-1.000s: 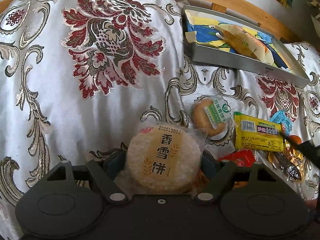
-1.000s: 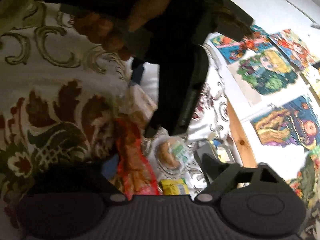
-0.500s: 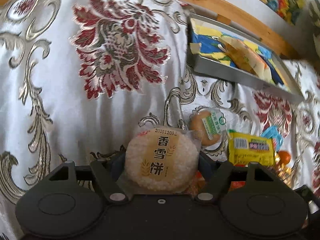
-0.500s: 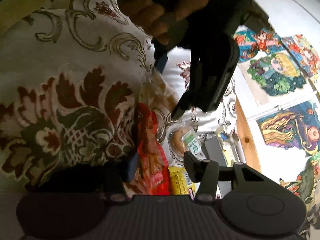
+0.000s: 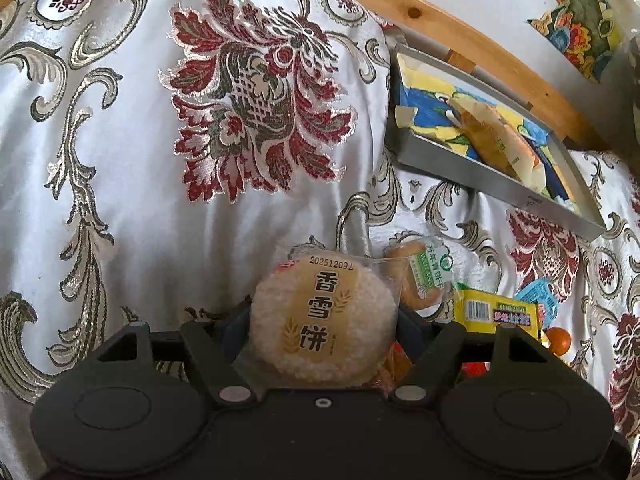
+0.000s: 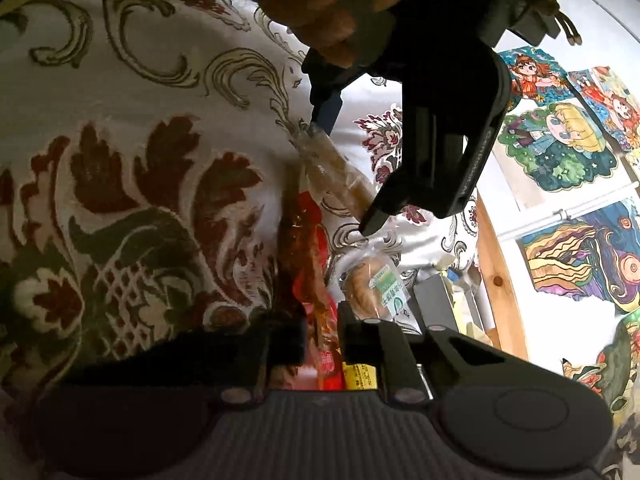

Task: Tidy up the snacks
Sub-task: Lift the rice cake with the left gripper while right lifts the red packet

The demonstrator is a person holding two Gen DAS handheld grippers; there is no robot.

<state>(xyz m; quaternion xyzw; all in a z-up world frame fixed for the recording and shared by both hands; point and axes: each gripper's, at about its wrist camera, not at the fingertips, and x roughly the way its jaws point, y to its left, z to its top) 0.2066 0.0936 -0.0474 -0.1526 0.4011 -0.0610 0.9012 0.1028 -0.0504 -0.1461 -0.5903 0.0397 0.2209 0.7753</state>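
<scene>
Gripping the round rice cracker packet between the left gripper fingers, above the brocade cloth. Closing the right gripper on the red snack packet (metal tray lying well apart).

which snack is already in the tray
The long orange-and-yellow wrapped snack, lying alone in the metal tray. The rice cracker sits in the left gripper; the bun and yellow bar lie on the cloth.
</scene>
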